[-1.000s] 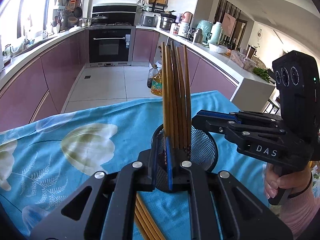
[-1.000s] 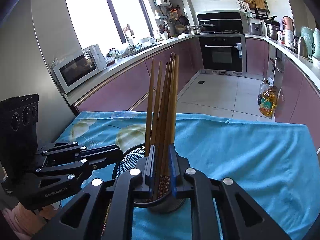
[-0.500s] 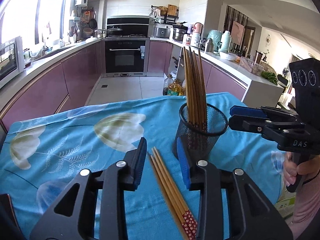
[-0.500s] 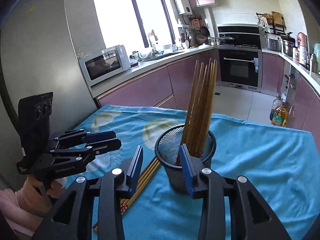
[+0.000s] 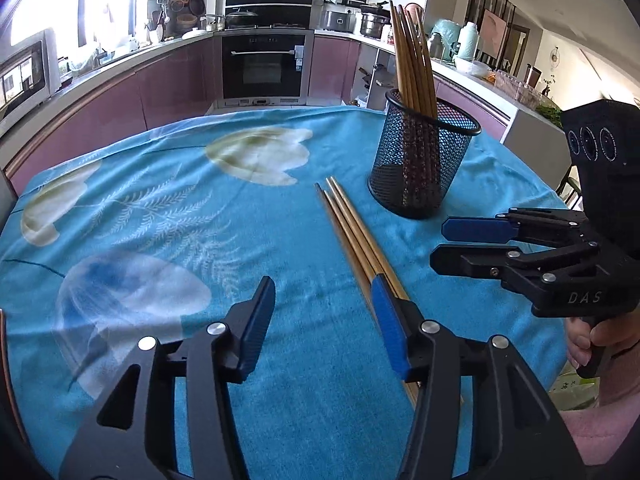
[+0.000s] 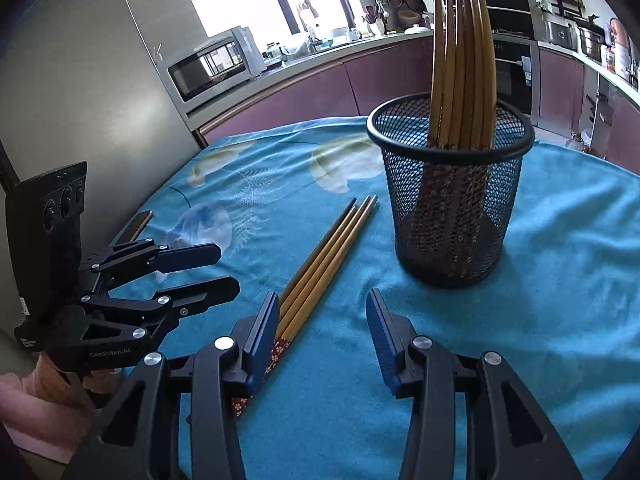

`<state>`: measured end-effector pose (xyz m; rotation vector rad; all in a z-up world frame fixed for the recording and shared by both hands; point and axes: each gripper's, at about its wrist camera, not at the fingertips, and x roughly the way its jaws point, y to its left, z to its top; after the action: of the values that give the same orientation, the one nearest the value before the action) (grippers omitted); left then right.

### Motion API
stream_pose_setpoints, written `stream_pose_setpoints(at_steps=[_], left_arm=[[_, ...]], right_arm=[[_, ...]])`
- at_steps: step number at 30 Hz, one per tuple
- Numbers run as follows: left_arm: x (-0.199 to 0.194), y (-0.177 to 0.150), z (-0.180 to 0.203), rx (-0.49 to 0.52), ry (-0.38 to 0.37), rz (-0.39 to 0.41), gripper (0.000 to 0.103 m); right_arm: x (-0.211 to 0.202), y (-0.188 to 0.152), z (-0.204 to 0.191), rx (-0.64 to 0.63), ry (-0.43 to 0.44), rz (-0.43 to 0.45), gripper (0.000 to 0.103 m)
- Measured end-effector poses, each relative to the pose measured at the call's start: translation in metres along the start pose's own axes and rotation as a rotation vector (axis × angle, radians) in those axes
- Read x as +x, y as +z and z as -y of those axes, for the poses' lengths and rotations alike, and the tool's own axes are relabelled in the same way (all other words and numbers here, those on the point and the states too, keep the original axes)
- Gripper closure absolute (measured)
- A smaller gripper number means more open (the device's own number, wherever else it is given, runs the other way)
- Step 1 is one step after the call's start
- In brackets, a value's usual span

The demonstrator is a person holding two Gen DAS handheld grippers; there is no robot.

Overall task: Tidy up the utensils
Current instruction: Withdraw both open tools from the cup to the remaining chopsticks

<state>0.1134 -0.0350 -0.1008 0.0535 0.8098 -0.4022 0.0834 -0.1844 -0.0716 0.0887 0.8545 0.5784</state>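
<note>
Several wooden chopsticks (image 5: 352,224) lie loose beside the mesh cup (image 5: 420,160); both claws opening, empty.

The desk (image 5: 168,240) was covered by a turquoise cloth (image 6: 560,280) printed with pale flowers and ferns. On the cloth stood a black mesh holder (image 5: 420,168), upright and filled with chopsticks. Just beside it, apart from its base, a few loose chopsticks (image 5: 352,232) lay flat, side by side.
</note>
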Motion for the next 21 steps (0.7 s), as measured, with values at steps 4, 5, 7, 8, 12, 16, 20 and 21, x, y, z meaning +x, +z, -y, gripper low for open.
stream_pose_setpoints(at_steps=[4,5,7,8,12,16,20,21], left_arm=[[0.0,-0.007,0.003,-0.002,-0.01,-0.008,0.051],[0.0,-0.009,0.003,-0.002,-0.012,-0.01,0.051],[0.001,-0.01,0.006,-0.004,-0.016,-0.015,0.051],[0.001,-0.011,0.006,-0.003,-0.016,-0.019,0.05],[0.002,-0.014,0.008,-0.003,-0.02,-0.03,0.05],[0.002,-0.016,0.009,0.004,-0.013,-0.028,0.05],[0.001,-0.017,0.009,0.006,-0.012,-0.027,0.05],[0.001,-0.017,0.008,0.005,-0.012,-0.027,0.049]], right_arm=[[0.007,-0.007,-0.007,-0.005,-0.011,-0.017,0.06],[0.008,-0.008,-0.008,-0.005,-0.015,-0.021,0.06],[0.008,-0.01,-0.008,-0.007,-0.019,-0.027,0.06],[0.009,-0.011,-0.009,-0.006,-0.022,-0.03,0.06],[0.012,-0.013,-0.01,-0.005,-0.035,-0.038,0.06],[0.019,-0.012,-0.016,-0.019,-0.052,-0.044,0.06],[0.023,-0.013,-0.021,-0.037,-0.071,-0.049,0.06],[0.024,-0.013,-0.022,-0.044,-0.079,-0.05,0.06]])
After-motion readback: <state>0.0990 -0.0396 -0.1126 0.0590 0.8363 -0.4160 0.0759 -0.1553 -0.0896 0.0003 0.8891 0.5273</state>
